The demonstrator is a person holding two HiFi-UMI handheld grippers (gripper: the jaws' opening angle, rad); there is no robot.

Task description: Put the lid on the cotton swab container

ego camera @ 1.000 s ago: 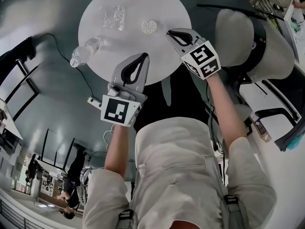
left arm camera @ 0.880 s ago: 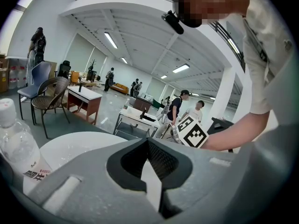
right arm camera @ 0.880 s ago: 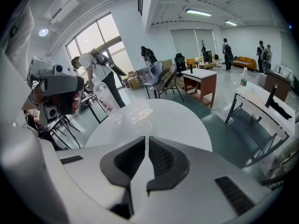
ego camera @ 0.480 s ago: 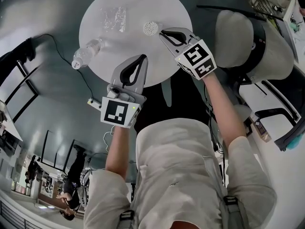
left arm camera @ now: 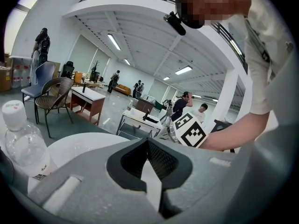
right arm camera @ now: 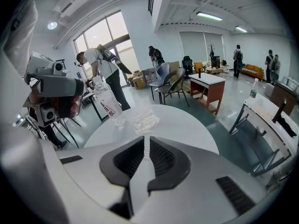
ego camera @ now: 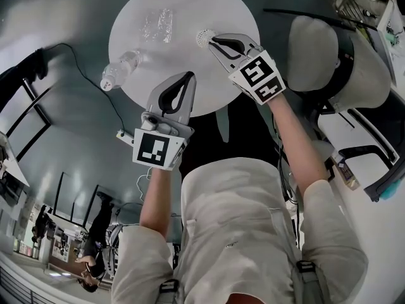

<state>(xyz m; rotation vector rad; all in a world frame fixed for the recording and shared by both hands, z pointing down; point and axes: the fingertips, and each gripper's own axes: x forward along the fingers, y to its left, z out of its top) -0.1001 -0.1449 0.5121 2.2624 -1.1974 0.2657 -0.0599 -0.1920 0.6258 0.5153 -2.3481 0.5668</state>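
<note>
On the round white table stands the cotton swab container, small and round with a dotted white top. My right gripper is shut and empty, its tips touching or just short of the container's right side. The right gripper view does not show the container, which is hidden below my right gripper. A clear crinkly plastic piece, perhaps the lid, lies further back on the table. My left gripper is shut and empty over the table's near edge.
A clear water bottle stands at the table's left edge. A grey padded chair sits to the right of the table. Desks, chairs and several people fill the room behind.
My right gripper has moved left across the table, up to the cotton swab container. The left gripper has stayed put.
</note>
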